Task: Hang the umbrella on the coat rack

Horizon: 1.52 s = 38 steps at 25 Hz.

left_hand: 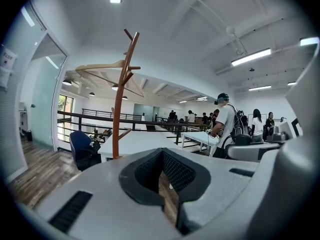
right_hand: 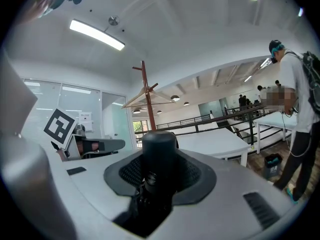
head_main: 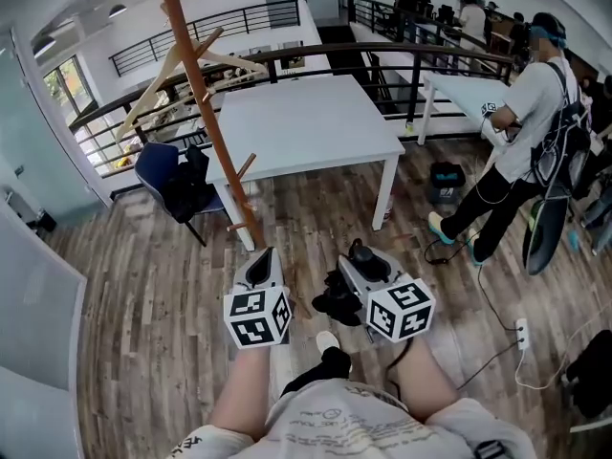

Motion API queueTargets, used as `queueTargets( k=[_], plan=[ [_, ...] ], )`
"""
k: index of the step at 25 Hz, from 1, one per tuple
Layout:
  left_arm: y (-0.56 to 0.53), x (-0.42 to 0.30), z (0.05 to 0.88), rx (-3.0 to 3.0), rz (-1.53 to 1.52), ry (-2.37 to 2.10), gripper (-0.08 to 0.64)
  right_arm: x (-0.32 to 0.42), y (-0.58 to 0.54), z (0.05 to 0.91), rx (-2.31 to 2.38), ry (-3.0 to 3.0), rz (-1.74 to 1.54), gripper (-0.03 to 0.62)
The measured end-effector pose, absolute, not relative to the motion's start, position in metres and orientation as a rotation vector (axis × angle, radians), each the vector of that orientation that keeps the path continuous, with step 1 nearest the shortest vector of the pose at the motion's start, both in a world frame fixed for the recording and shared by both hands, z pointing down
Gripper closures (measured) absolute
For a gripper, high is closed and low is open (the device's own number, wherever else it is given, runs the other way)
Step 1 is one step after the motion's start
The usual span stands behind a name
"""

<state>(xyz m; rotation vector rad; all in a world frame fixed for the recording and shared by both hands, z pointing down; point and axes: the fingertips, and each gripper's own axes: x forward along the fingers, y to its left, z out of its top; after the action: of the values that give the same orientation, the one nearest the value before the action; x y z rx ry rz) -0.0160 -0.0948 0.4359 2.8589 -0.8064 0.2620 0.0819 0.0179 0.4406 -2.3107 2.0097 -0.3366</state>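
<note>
A person approaches the wooden coat rack [head_main: 206, 103] with the black folded umbrella [head_main: 337, 302] gripped in the right gripper [head_main: 363, 266], whose jaws pinch the handle just below its rounded cap while the body of the umbrella hangs beneath. The left gripper [head_main: 260, 261] carries nothing, its jaws drawn almost together with only a sliver of floor showing between them. The rack stands ahead of both grippers, beside the corner of a white table [head_main: 316, 127], and is not yet within touch.

The likeliest trouble is the dangling body. It could swing into the slim pole as the handle is lifted towards a peg, and on so narrow a rack a knock might rock it or shake loose the wooden hanger [head_main: 172, 70] on the upper pegs. The handle is straight, so a hold on a short upturned peg looks uncertain unless a strap or loop catches, and none can be made out. If it is released too soon, the umbrella would probably drop to the plank floor.

In view are one umbrella, one coat rack, one hanger, two grippers, two white tables close by, one blue chair [head_main: 153, 170] draped in something dark, and one bystander [head_main: 521, 132] nearby, with others far behind
</note>
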Motion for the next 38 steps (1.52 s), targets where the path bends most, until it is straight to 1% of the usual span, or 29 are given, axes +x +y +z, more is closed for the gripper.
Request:
queueTargets(
  k=[11,22,30,38],
  plan=[
    [-0.164,0.034,0.447,2.843,0.246,-0.824,0.560,0.124,-0.056,0.448,-2.273,2.095,-0.324,0.453],
    [-0.249,0.085,0.432,2.795,0.202,-0.900,0.560,0.173,-0.142,0.427,-2.175,2.249,-0.296,0.453],
    [-0.300,0.145,0.419,2.792,0.195,-0.917,0.560,0.224,-0.198,0.413,-2.111,2.327,-0.290,0.453],
    [-0.334,0.151,0.414,2.790,0.170,-0.987,0.561,0.222,-0.244,0.405,-1.961,2.494,-0.191,0.453]
  ],
)
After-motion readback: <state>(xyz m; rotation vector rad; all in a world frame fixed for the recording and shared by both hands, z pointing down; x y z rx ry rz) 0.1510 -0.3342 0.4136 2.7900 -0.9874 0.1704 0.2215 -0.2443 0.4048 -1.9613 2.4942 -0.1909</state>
